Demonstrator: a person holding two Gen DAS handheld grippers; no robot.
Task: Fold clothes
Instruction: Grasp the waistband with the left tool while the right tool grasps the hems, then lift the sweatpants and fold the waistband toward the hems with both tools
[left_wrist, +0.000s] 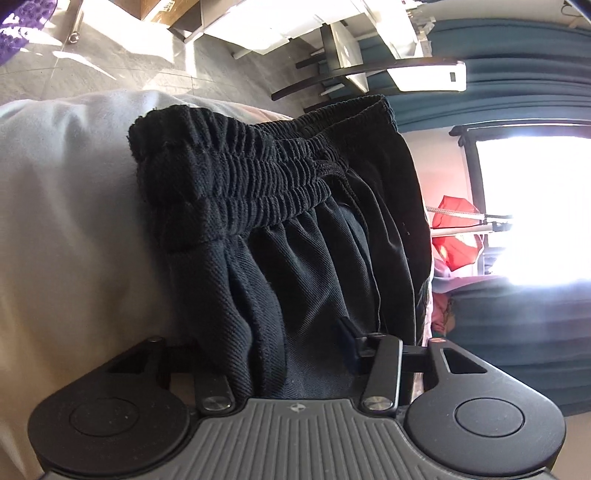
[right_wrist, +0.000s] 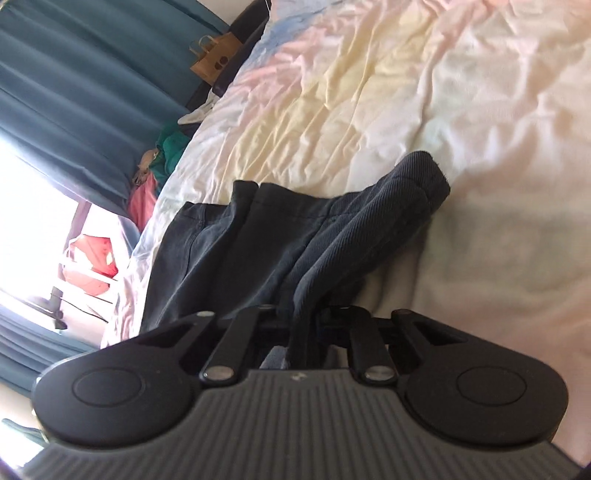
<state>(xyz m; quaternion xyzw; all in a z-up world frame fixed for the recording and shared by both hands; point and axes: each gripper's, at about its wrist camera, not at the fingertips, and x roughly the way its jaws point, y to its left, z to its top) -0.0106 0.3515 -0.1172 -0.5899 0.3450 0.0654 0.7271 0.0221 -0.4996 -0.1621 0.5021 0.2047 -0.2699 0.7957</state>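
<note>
The bed (right_wrist: 424, 92), under a crumpled pastel sheet of cream, pink and pale blue, fills most of the right wrist view and serves as the landmark; in the left wrist view its cover shows as a pale grey-white slope. Teal curtains (right_wrist: 74, 92) hang beyond the bed's far side, beside a bright window (left_wrist: 535, 206). On the floor past the bed's edge stand dark chairs (left_wrist: 332, 74) at a white table. A brown paper bag (right_wrist: 214, 59) sits by the bed's far corner, and green and pink clothes (right_wrist: 162, 162) are heaped along that side. The dark trousers (right_wrist: 258, 236) lie on the bed near its near edge, bunched and partly lifted; the gathered elastic waistband (left_wrist: 229, 177) with its drawstring rises up from the bed toward the left wrist camera, and a ribbed fold sticks out toward the bed's middle in the right wrist view. The left gripper (left_wrist: 280, 354) is closed partway on a thick bunch of trouser cloth just below the waistband, its fingers (left_wrist: 384, 354) pressed into the fabric. The right gripper (right_wrist: 303, 325) is drawn nearly together, pinching a narrow fold of the trousers that passes between its jaws, low over the bed.
</note>
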